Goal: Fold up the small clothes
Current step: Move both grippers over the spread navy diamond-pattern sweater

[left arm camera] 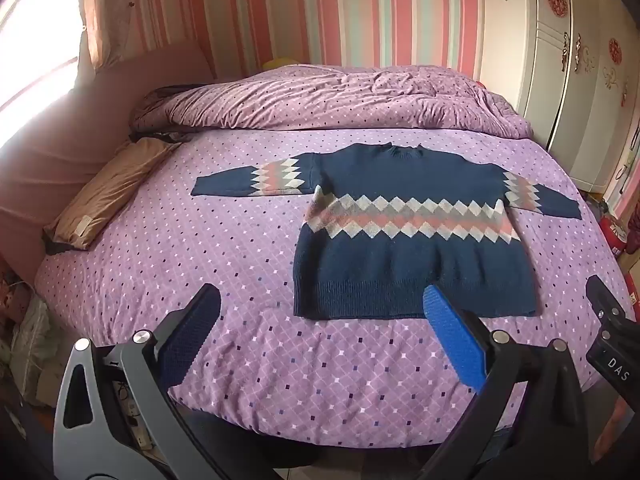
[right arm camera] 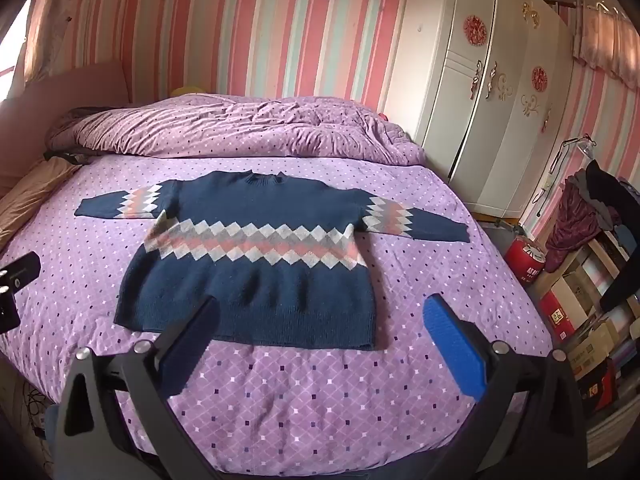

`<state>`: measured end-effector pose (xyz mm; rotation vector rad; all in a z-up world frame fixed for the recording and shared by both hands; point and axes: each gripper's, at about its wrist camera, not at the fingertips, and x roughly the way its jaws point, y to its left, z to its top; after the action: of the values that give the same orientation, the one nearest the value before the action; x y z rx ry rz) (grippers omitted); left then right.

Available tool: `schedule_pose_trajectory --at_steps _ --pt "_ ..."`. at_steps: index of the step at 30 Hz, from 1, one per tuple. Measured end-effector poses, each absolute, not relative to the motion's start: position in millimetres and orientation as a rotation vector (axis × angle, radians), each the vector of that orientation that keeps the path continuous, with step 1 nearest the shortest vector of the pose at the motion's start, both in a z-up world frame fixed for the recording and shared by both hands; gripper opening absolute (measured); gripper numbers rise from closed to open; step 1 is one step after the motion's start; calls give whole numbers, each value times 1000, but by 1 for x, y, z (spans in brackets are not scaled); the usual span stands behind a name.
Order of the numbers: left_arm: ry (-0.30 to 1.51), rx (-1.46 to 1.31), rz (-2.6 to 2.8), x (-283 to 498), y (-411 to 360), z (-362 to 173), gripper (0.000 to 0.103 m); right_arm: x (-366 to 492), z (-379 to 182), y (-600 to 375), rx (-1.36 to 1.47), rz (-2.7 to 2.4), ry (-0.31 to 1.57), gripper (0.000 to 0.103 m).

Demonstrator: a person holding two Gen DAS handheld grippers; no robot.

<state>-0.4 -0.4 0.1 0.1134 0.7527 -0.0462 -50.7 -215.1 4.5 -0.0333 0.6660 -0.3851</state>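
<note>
A small navy sweater with a pink, grey and white diamond band lies flat on the purple bed, sleeves spread to both sides, hem toward me. It also shows in the right wrist view. My left gripper is open and empty, hovering above the bed near the hem's left part. My right gripper is open and empty, hovering near the hem's right part. The right gripper's body shows at the left wrist view's right edge.
A rumpled purple duvet lies across the bed's far end. A tan pillow lies at the bed's left side. A white wardrobe stands at the right. A red canister and cluttered shelves stand beside the bed.
</note>
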Motion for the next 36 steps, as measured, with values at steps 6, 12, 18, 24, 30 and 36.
schedule_pose_trajectory --at_steps 6,12,18,24,30,36 --pt "770 101 -55 1 0 -1 100 -50 4 -214 -48 -388 666 102" --pt "780 94 -54 4 -3 0 100 -51 5 -218 -33 -381 665 102" --pt "776 93 -55 5 -1 -2 100 -50 3 -215 -34 -380 664 102" --pt "758 46 -101 4 3 -4 100 -51 2 -222 -36 -361 639 102" --pt "732 36 -110 27 -4 -7 100 -35 -14 -248 16 -332 609 102" --pt "715 58 -87 61 -15 -15 100 -14 -17 -277 33 -374 583 102"
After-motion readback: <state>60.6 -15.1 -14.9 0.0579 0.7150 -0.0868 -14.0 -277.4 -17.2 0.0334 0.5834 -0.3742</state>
